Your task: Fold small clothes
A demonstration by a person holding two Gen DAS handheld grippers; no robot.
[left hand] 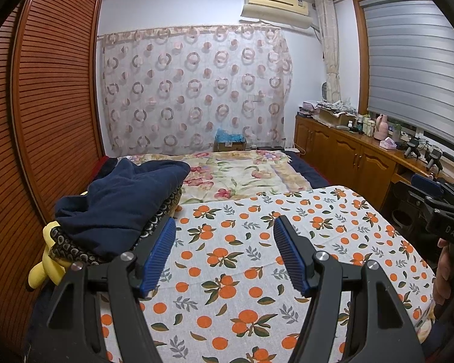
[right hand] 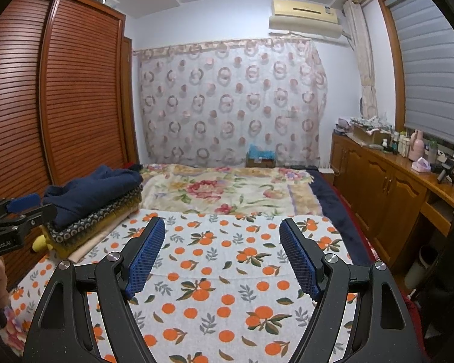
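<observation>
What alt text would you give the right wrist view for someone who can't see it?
The open right gripper hovers empty over an orange-print cloth spread on a bed. A stack of folded clothes, navy on top, sits at far left beside the left gripper, with a wardrobe behind.

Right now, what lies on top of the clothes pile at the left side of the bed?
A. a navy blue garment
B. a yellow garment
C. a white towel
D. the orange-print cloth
A. The navy blue garment sits on top of the pile, above a dark patterned piece and mustard layers; the orange-print cloth lies spread flat on the bed beside the pile.
</observation>
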